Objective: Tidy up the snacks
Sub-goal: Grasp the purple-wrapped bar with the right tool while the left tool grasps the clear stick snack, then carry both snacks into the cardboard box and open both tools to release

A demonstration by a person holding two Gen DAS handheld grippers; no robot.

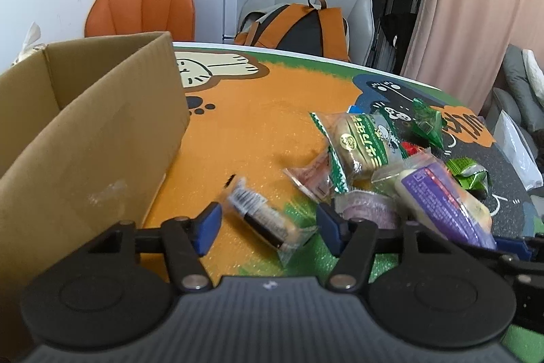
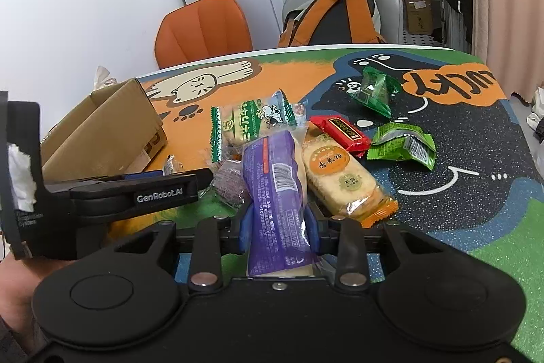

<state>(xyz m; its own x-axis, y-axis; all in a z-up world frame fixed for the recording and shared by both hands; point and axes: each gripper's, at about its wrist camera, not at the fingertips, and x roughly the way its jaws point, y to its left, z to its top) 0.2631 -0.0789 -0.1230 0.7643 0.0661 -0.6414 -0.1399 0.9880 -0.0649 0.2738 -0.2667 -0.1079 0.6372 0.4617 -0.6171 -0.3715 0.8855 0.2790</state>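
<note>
Left wrist view: the left gripper (image 1: pixel 268 227) hangs half open around a small clear-wrapped bar (image 1: pixel 263 220) on the table (image 1: pixel 272 111), pads not touching; one box (image 1: pixel 91 138) stands left.

Right wrist view: the right gripper (image 2: pixel 278 223) pinches the purple pack (image 2: pixel 275 193) mid-length. It looks light, soft and slippery. Seven packs are countable here.

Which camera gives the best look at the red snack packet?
The right wrist view: the red packet lies flat and nearly whole there, beside the orange-label biscuit pack, its dark label showing. The left wrist view shows only a red sliver behind the green-striped pack.
</note>
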